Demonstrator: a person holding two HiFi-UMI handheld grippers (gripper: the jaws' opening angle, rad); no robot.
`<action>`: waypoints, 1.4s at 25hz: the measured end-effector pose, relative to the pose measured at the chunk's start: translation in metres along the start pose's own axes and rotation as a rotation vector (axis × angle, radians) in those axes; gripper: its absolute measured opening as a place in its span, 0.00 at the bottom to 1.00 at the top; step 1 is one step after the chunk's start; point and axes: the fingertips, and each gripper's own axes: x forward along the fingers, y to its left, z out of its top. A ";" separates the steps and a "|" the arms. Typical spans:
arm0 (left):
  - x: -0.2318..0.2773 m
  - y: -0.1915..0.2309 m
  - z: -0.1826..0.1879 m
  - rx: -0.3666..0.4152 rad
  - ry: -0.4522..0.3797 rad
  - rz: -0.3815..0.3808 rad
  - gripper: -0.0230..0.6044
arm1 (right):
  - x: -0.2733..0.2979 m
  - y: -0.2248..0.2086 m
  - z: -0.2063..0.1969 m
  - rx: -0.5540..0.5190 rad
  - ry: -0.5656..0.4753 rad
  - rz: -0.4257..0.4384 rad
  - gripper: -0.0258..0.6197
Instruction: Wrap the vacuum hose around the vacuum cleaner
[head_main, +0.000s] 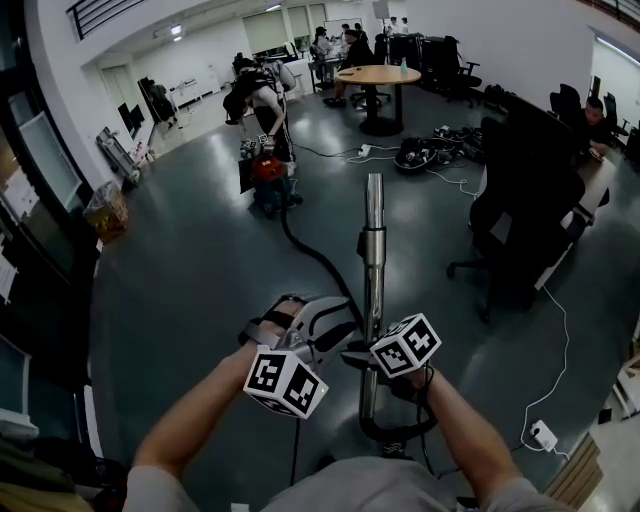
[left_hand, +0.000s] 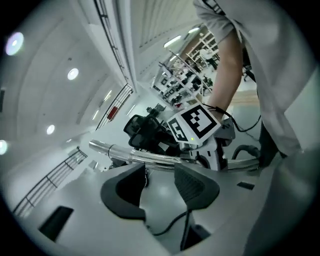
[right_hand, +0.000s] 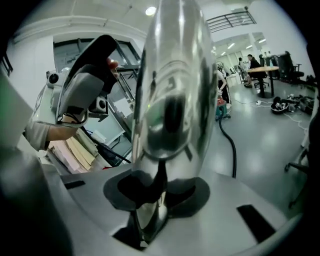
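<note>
The glossy grey floor (head_main: 180, 270) is wide open. The small red canister vacuum cleaner (head_main: 268, 172) sits on it well apart from the person, out ahead. Its black ribbed hose (head_main: 310, 255) snakes back across the floor to the long chrome wand (head_main: 374, 250), which is held pointing at the cleaner.

The right tongs (right_hand: 160, 187) are pinching the wand low on its tube. The left tongs (left_hand: 160, 180) are spread with nothing between them, and the wand crosses just beyond their tips.

The step in hand looks like gathering the hose end. To do it well, keep the right pinch firm (chrome is slick and the tube long). Bring the left tongs onto the hose near the handle rather than the metal. Close on the cleaner first, so that slack loops around its body without kinking.
</note>
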 end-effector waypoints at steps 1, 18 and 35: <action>0.006 0.001 0.007 0.055 0.000 -0.005 0.32 | -0.003 -0.001 0.000 0.013 -0.008 0.015 0.21; 0.138 0.004 0.075 0.438 0.146 -0.427 0.35 | -0.066 -0.047 -0.030 -0.075 0.118 0.127 0.21; 0.188 0.028 0.008 0.170 0.031 -0.538 0.34 | -0.037 -0.102 -0.016 0.060 0.229 0.114 0.21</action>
